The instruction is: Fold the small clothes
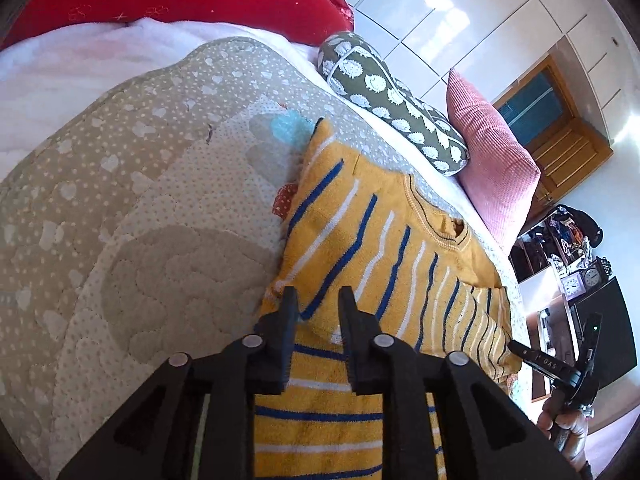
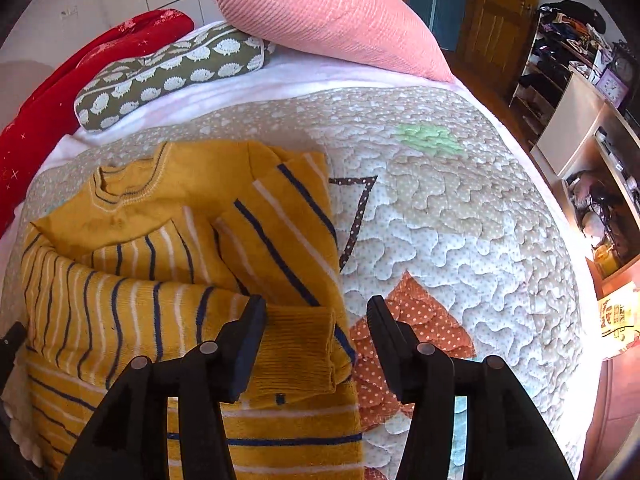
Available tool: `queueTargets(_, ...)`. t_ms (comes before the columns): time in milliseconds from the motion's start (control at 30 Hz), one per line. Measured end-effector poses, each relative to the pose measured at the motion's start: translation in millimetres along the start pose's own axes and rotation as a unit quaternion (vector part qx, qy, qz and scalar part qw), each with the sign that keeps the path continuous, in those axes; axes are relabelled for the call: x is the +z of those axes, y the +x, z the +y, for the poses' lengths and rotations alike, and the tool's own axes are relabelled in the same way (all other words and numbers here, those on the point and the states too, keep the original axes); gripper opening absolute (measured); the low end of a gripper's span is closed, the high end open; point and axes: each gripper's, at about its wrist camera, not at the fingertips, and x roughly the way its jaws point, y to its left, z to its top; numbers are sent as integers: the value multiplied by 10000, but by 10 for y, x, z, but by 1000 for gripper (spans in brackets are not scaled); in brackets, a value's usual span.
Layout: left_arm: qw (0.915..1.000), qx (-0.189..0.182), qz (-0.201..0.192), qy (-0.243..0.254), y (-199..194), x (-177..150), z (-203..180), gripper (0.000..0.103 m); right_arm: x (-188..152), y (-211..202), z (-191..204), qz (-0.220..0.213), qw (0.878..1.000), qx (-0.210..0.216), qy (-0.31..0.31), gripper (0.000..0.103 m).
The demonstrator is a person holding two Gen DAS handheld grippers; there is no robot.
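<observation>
A small mustard-yellow sweater (image 1: 360, 220) with blue and white stripes lies flat on a quilted bedspread (image 1: 140, 200), neckline toward the pillows. Both sleeves are folded across its front. My left gripper (image 1: 319, 300) hovers over the sweater's left edge near the hem, its jaws a little apart with striped fabric showing in the gap but not pinched. In the right wrist view the same sweater (image 2: 140, 220) fills the left half. My right gripper (image 2: 316, 308) stands open over the ribbed sleeve cuff (image 2: 300, 340), which lies loose between the fingers. The right gripper (image 1: 552, 364) also shows at the left wrist view's edge.
A pink ribbed pillow (image 2: 328, 16), a green hedgehog-print bolster (image 2: 168, 68) and a red cushion (image 2: 60, 92) line the bed's head. Bare quilt (image 2: 460, 220) stretches right of the sweater. Shelves with clutter and clocks (image 2: 592, 60) stand beyond the bed. A hand (image 1: 568, 428) holds the right gripper.
</observation>
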Motion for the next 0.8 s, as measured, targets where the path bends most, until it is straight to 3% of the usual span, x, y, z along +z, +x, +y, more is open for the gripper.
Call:
queueTargets(67, 10000, 57, -23, 19, -34, -19, 31, 27, -74, 57, 87, 201, 9996, 13, -184, 30)
queueTargets(100, 10000, 66, 1, 18, -33, -23, 49, 27, -99, 21, 171, 185, 9986, -208, -439, 20)
queueTargets(133, 10000, 82, 40, 13, -26, -36, 76, 27, -116, -51, 267, 72, 9963, -453, -732, 16)
queueTargets(233, 9998, 152, 91, -80, 34, -14, 132, 27, -100, -330, 469, -347, 9898, -704, -1191, 15)
queueTargets(367, 9998, 154, 95, -100, 45, -14, 154, 27, 92, -547, 505, -824, 9892, -695, -989, 15)
queueTargets(500, 9998, 196, 15, -20, 19, -10, 136, 27, 218, -276, 369, -751, 9839, -1427, -765, 13)
queueTargets(533, 9998, 174, 32, -28, 23, -9, 140, 27, 216, -197, 312, -715, 9813, -1637, -723, 2)
queueTargets(567, 9999, 154, 49, -43, 26, -9, 147, 27, 211, -134, 239, -637, 9815, -1688, -636, 1)
queueTargets(600, 9999, 149, 54, -60, 27, -5, 154, 27, 218, -99, 139, -579, 9856, -1523, -464, 1)
queueTargets(733, 9998, 153, 51, -100, 35, 5, 169, 27, 153, -211, -11, -346, 9994, 45, -10, 5)
queueTargets(767, 9998, 158, 55, -102, 42, 5, 169, 27, 139, -225, 39, -278, 9992, 268, -88, 9)
queueTargets(800, 9998, 162, 63, -96, 48, 3, 168, 27, 132, -230, 111, -219, 9985, 435, -232, 26)
